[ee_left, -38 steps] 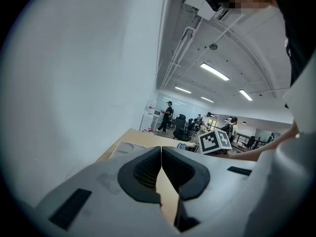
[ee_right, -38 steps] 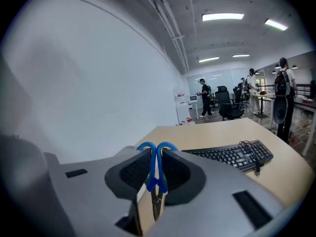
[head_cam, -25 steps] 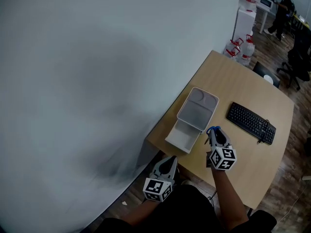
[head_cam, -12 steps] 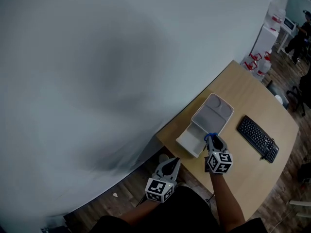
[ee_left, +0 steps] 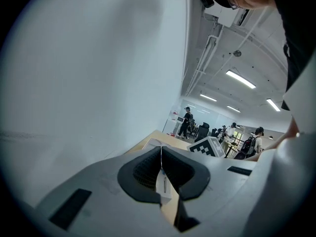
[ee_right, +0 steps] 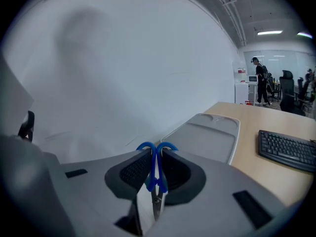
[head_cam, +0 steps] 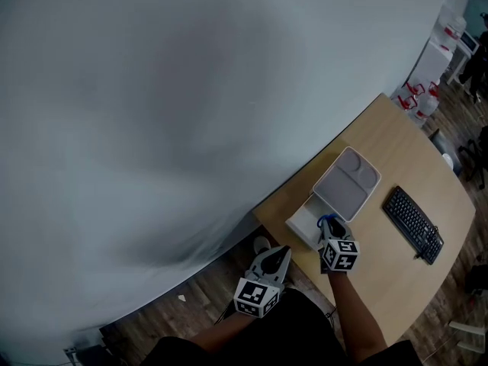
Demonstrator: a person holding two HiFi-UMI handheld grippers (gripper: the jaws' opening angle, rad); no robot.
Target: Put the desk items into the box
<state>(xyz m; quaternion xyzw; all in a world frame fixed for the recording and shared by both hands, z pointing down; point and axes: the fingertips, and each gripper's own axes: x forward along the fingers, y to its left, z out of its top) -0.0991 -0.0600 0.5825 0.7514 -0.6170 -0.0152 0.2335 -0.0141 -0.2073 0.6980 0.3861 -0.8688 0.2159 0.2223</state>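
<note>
One pair of blue scissors (ee_right: 149, 179) pinched in right claw (ee_right: 156, 152); left claw (ee_left: 161, 152) pressed together

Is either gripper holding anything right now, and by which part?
The right gripper holds the blue-handled scissors by their handle loops, with the pads pressed on both sides. The left gripper is shut and holds nothing.

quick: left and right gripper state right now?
Left gripper: closed, nothing between the jaws.
Right gripper: closed on blue-handled scissors.
</note>
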